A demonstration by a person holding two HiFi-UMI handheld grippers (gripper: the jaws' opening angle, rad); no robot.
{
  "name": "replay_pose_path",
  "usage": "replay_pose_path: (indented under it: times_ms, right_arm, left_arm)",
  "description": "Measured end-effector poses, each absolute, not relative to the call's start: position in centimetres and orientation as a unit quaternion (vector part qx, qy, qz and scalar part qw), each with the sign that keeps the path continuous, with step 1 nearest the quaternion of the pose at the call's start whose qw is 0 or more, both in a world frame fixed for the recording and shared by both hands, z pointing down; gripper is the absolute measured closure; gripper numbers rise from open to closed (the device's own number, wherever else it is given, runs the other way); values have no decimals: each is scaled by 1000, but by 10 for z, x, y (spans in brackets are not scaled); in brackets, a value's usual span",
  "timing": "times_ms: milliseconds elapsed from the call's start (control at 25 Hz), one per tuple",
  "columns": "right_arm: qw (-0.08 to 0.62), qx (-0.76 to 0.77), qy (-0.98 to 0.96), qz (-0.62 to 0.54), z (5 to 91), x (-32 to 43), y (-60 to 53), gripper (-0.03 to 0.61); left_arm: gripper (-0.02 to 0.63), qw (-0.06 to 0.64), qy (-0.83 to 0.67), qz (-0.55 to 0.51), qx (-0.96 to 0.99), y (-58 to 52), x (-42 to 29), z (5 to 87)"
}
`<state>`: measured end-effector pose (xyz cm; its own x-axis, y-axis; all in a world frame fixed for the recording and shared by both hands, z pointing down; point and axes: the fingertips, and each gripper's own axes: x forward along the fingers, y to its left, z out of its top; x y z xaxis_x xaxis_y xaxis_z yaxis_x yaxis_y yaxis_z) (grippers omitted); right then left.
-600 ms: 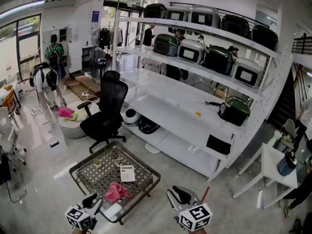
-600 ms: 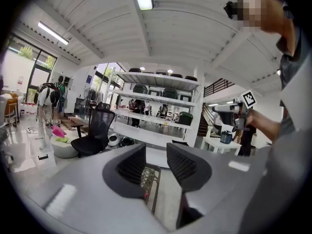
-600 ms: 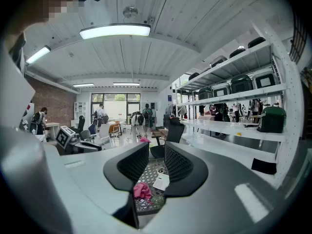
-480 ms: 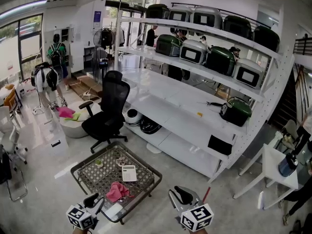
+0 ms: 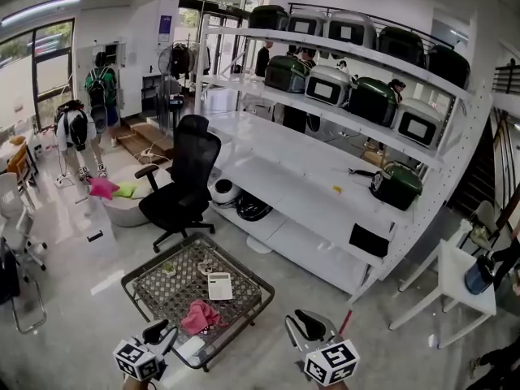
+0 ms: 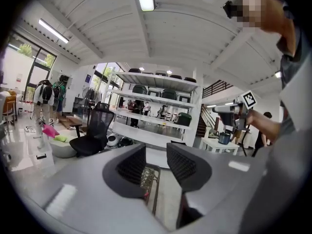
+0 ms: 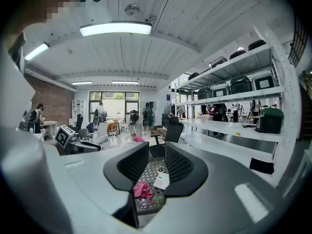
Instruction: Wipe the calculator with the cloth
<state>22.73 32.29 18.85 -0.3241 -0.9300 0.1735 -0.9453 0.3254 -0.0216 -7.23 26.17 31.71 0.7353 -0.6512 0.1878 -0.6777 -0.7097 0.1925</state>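
Observation:
A low table [image 5: 248,281] with a mesh top stands on the floor in front of me. On it lie a white calculator [image 5: 219,286] and, nearer to me, a crumpled pink cloth [image 5: 198,316]. My left gripper [image 5: 159,331] hovers at the table's near corner, short of the cloth, with its jaws slightly apart and nothing between them. My right gripper [image 5: 306,324] is held to the right of the table, also slightly apart and empty. In the right gripper view the cloth [image 7: 142,190] and calculator [image 7: 161,181] show through the gap of the right gripper [image 7: 156,152]. The left gripper [image 6: 156,150] looks past the table's edge.
A black office chair [image 5: 180,187] stands just behind the table. Long white shelves [image 5: 325,177] with green and white cookers run along the right. A small white side table [image 5: 463,287] is at the far right. People stand far off at the left by the windows.
The head view has drifted slightly, so the table and calculator sit a little further right. Both grippers appear a touch lower in the frame. Nothing on the table has moved.

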Motion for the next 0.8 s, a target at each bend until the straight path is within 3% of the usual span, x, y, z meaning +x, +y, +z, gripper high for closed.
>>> replay_pose_path:
  times_ms: [800]
  right_arm:
    - [58, 604, -792, 67, 180, 154, 334, 492]
  left_arm:
    - [471, 147, -304, 33, 941, 257, -113, 326]
